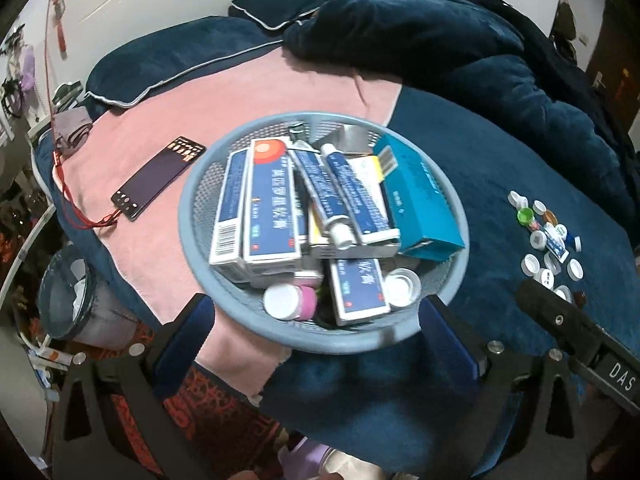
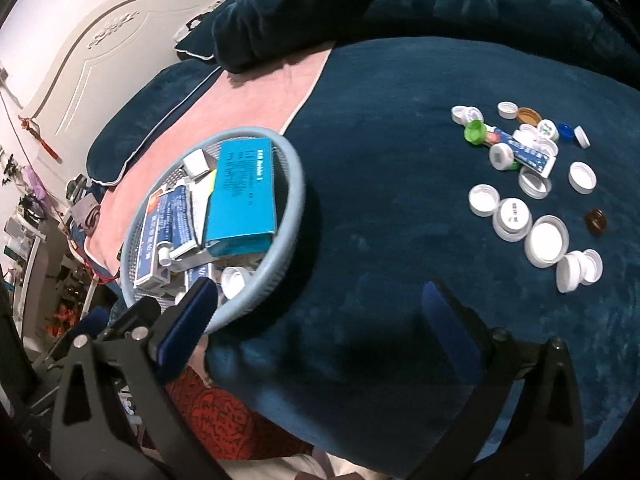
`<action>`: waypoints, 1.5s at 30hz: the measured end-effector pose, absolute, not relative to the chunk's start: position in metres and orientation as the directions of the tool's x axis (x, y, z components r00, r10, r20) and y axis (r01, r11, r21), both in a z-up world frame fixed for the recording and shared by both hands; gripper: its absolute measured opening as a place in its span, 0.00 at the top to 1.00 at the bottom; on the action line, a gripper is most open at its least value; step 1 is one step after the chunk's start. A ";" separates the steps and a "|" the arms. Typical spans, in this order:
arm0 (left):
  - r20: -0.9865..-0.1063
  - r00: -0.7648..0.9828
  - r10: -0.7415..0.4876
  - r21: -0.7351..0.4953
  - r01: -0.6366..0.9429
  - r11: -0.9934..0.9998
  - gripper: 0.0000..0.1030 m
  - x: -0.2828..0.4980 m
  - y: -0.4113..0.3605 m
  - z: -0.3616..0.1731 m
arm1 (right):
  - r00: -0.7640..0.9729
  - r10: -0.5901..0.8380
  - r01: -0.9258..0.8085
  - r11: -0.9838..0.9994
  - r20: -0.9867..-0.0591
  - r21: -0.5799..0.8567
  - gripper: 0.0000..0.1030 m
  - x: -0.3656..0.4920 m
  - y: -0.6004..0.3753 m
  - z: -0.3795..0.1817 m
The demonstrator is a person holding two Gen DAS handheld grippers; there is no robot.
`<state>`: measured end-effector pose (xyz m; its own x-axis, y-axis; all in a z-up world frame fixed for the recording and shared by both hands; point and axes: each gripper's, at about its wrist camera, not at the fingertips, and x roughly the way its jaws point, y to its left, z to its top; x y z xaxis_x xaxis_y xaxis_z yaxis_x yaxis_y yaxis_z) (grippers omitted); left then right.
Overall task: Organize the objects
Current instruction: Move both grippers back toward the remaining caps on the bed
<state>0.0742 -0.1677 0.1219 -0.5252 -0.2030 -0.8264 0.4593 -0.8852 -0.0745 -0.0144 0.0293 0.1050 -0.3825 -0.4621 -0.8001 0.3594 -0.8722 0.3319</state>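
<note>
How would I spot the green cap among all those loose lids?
On the dark blue blanket, beside the round blue basket, lies a scatter of bottle caps. At its far left edge sits the green cap, the only bright green one; its neighbours are mostly white.

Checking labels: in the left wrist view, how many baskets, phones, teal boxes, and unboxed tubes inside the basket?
basket: 1
phone: 1
teal box: 1
unboxed tubes: 2
Total: 5

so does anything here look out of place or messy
Yes: a scatter of loose, mostly white plastic bottle caps lies on the dark blue blanket, outside the round blue mesh basket of medicine boxes.
</note>
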 end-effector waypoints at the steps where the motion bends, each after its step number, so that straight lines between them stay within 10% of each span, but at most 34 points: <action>1: -0.826 -0.525 -0.203 -0.072 0.456 -0.887 0.01 0.073 -0.165 0.122 | -0.384 -0.460 0.358 -0.873 -0.801 0.330 0.00 -0.014 0.032 0.105; 45: -0.866 -0.486 -0.117 -0.023 0.272 -0.962 0.01 0.026 -0.058 0.100 | -0.436 -0.330 0.187 -0.943 -0.838 0.274 0.00 -0.024 0.147 0.081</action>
<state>0.0258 -0.0577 0.0995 -0.4856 -0.1171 -0.8663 0.2725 -0.9619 -0.0227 -0.0239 0.1469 0.0814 -0.4356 -0.3295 -0.8377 0.1867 -0.9434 0.2740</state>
